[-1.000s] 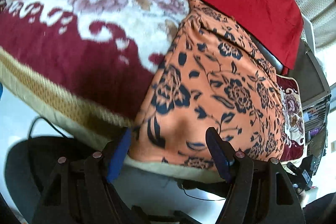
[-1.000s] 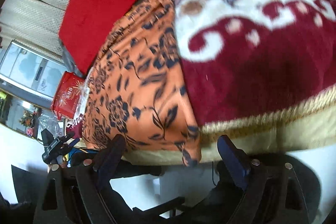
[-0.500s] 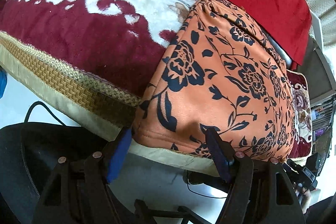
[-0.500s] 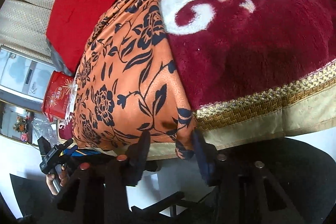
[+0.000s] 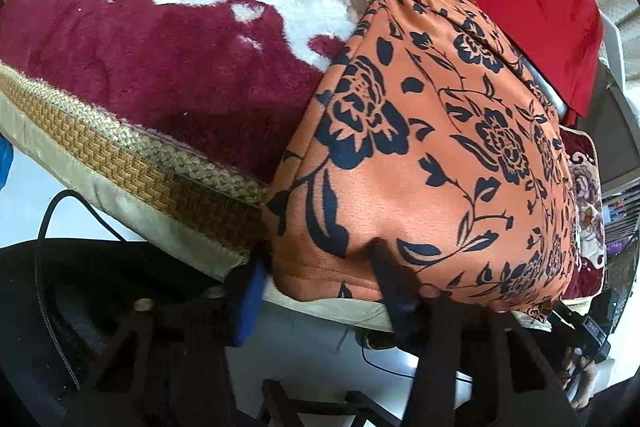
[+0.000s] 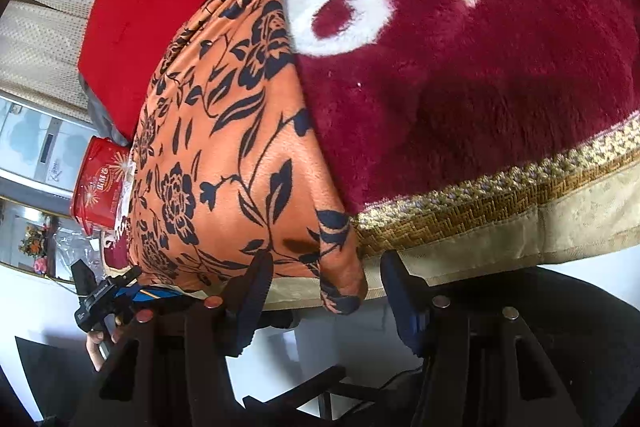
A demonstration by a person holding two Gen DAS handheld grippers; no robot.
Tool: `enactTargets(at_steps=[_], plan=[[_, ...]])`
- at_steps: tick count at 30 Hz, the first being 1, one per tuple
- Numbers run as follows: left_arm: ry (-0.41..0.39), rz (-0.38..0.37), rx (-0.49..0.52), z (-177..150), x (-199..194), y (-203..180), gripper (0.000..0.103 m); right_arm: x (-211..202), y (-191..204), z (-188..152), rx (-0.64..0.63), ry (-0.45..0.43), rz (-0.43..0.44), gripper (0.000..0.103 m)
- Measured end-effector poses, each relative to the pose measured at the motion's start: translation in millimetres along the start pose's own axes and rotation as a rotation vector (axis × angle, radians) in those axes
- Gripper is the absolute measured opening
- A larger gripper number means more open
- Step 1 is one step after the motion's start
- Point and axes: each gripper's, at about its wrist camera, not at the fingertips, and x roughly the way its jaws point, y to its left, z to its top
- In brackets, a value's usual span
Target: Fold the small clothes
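The orange flowered garment (image 5: 420, 155) lies flat and unfolded on the plush red blanket (image 5: 160, 75), its near hem at the edge. The left tool (image 5: 320, 267) and right tool (image 6: 324, 275) each stand open around a hem corner. Folding seems barely begun.

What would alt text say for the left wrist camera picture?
The left hand-held gripper straddles the near hem of an orange cloth with dark blue flowers, lying on a maroon-and-cream plush blanket.

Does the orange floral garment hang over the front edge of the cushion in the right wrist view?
Yes, a corner of the orange floral garment droops past the beige edge of the cushion, between the right claw fingers.
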Motion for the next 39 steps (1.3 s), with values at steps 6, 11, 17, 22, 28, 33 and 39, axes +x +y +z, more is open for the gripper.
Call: enactTargets(at_steps=[6,11,17,22,28,33,39], plan=[[-0.011,-0.026,0.046,3,-7,-9,0.011,-1,4,-1,-0.029,0.007,0.017,0.019],[-0.019,-0.039,0.065,5,-10,-11,0.011,-23,10,-2,-0.043,-0.049,0.084,0.018],[0.002,-0.004,0.046,4,-3,-5,0.024,-14,4,2,0.009,-0.037,0.056,0.082],[0.005,0.001,0.028,2,-2,1,0.031,-5,15,0,-0.050,-0.027,-0.005,0.079],[-0.030,-0.013,0.048,7,-16,-6,0.011,4,10,1,-0.050,0.016,-0.014,0.007],[-0.132,-0.060,0.119,17,-62,-23,0.010,-28,26,1,-0.098,-0.036,0.053,0.006],[-0.257,-0.120,0.192,40,-114,-49,0.009,-59,51,21,-0.117,-0.117,0.190,0.006]])
